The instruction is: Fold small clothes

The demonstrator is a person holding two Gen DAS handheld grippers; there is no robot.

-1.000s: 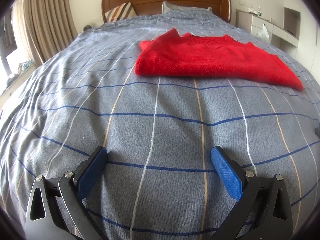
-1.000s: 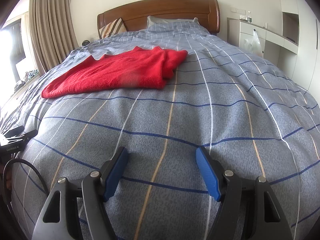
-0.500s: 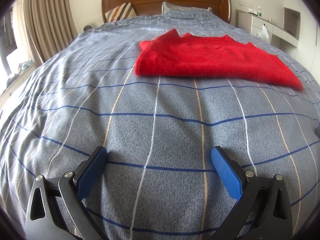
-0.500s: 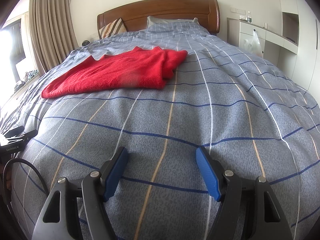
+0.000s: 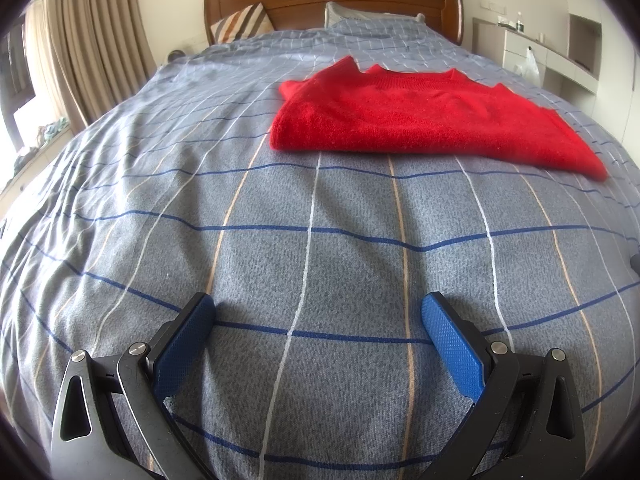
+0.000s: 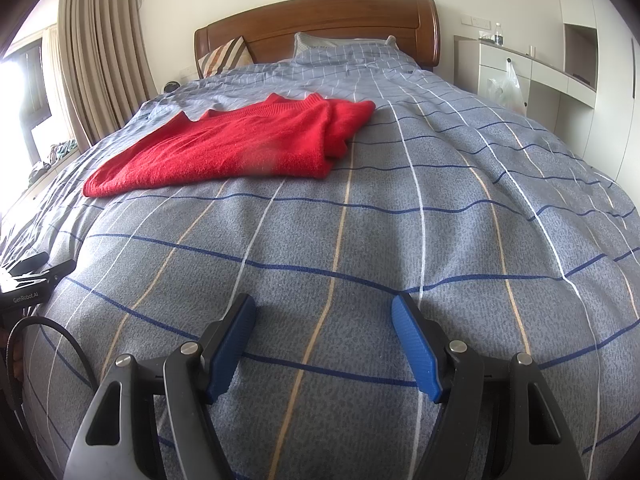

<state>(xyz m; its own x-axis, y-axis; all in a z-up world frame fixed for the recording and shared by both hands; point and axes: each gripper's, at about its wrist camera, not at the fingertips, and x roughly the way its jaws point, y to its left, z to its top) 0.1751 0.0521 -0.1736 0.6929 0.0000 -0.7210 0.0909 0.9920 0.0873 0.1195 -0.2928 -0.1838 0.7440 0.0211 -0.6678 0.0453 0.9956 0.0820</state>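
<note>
A red knit sweater [image 5: 424,120] lies folded flat on the bed, in the upper right of the left wrist view and at the upper left as the sweater [image 6: 240,144] in the right wrist view. My left gripper [image 5: 318,316] hovers open over bare bedspread, well short of the sweater, nothing between its blue pads. My right gripper [image 6: 324,316] is likewise open and empty over the bedspread, with the sweater far ahead to its left. The left gripper's body [image 6: 28,280] shows at the right wrist view's left edge.
The grey-blue checked bedspread [image 5: 320,240] covers the whole bed. A wooden headboard [image 6: 320,20] and pillows [image 6: 340,46] stand at the far end. Curtains [image 6: 96,68] hang on the left; a white cabinet [image 6: 520,68] with a plastic bag stands on the right.
</note>
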